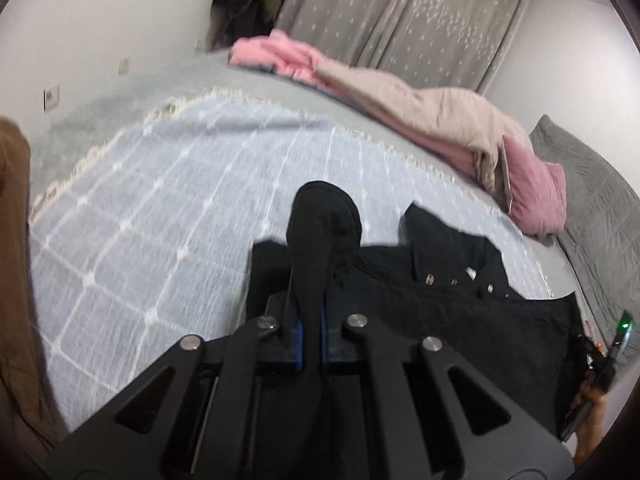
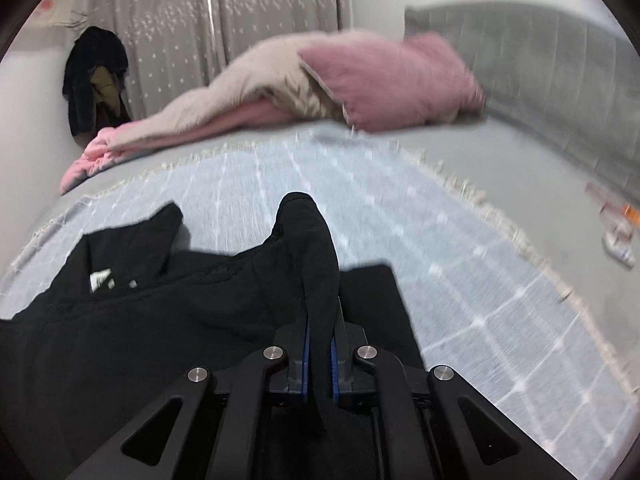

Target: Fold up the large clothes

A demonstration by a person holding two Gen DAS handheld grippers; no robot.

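Note:
A large black garment (image 1: 460, 312) with small metal buttons lies over the light blue checked blanket (image 1: 160, 208) on the bed. My left gripper (image 1: 312, 336) is shut on a fold of the black garment, which bulges up between the blue pads. In the right wrist view my right gripper (image 2: 319, 354) is shut on another fold of the same black garment (image 2: 140, 320), with its collar and a white label to the left. The cloth hangs stretched between both grippers above the blanket (image 2: 460, 280).
A pile of pink and beige bedding (image 1: 440, 120) and a pink pillow (image 2: 392, 80) lie at the far side of the bed. A grey headboard (image 2: 560, 80), curtains (image 1: 400, 12), hanging dark clothes (image 2: 94, 76) and small items (image 2: 618, 232) on the sheet are around.

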